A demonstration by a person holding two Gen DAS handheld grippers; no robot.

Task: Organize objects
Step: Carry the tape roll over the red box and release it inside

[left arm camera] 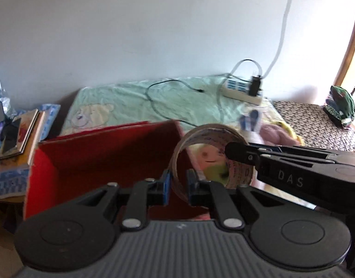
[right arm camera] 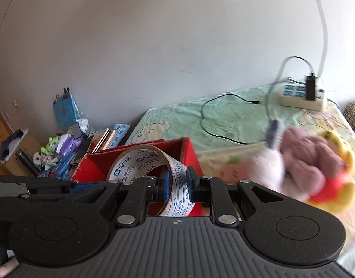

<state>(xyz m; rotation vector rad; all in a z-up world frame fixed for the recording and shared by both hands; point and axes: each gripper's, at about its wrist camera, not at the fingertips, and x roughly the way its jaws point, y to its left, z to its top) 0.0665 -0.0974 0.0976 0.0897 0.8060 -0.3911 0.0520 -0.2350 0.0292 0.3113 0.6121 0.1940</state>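
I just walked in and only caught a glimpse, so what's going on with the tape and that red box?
A person is tidying up with two hand-held grippers. Both the left hand-held gripper and the right hand-held gripper are clamped on the same roll of printed packing tape, held at the edge of an open red box on the bed. Plush toys lie loose on the bedsheet beside the box, near a power strip.

left gripper and right gripper both clamped, apparently level, side by side.
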